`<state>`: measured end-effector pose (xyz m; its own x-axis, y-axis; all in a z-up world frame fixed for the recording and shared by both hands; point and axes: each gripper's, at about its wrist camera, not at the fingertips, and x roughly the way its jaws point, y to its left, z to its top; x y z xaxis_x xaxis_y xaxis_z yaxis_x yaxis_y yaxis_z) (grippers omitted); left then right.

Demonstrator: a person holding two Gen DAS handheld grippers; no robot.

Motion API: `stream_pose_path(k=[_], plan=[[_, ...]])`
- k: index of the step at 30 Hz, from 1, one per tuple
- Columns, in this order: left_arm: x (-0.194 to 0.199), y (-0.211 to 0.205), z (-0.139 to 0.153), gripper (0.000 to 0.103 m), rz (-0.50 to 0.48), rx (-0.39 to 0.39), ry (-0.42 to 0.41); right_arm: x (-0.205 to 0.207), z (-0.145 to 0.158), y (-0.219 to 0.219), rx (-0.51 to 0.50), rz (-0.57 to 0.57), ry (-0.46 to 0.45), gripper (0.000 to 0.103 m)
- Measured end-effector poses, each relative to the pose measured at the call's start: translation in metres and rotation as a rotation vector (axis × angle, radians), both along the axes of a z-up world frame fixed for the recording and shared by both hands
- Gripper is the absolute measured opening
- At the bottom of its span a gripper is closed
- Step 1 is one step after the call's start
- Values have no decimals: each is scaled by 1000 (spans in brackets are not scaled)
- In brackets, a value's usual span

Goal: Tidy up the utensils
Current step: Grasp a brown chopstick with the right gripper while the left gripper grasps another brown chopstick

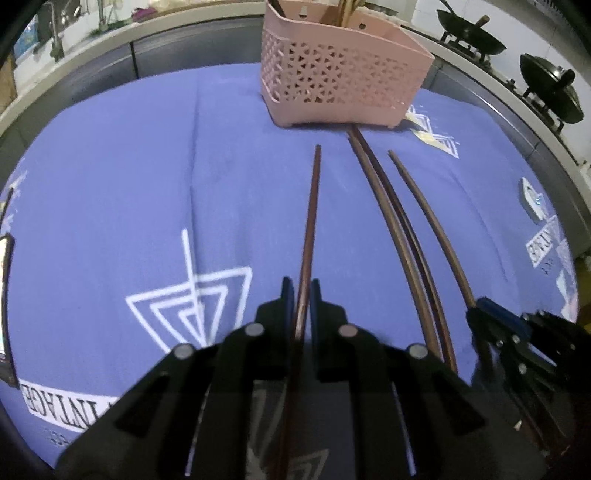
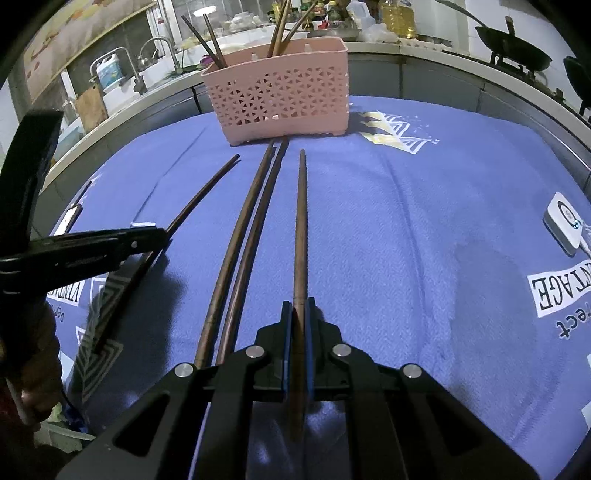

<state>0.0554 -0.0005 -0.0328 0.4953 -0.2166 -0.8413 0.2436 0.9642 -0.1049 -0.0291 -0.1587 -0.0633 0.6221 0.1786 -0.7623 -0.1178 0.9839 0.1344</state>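
Four dark brown chopsticks lie on the blue cloth, pointing at a pink perforated utensil basket [image 1: 343,79] [image 2: 280,92] that holds several more chopsticks. My left gripper [image 1: 303,291] is shut on the leftmost chopstick [image 1: 312,206]; it also shows at the left of the right wrist view [image 2: 159,236], gripping that chopstick [image 2: 207,195]. My right gripper [image 2: 299,310] is shut on the rightmost chopstick [image 2: 301,221]; it also shows in the left wrist view [image 1: 480,310], holding that chopstick [image 1: 428,210]. Two chopsticks [image 1: 391,221] [image 2: 251,221] lie side by side between them.
The blue cloth [image 1: 110,184] [image 2: 406,221] has white printed patterns. A small white device [image 2: 565,221] lies at the right edge. A phone [image 1: 3,295] lies at the left edge. Woks [image 1: 472,33] sit on a stove behind; a sink with taps [image 2: 147,62] is at back left.
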Motion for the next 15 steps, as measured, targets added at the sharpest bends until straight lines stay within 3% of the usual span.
stream_pose_path(k=[15], plan=[[-7,-4,-3,9,8,72,-47,-7,-3,-8,89,-55,-23,8]])
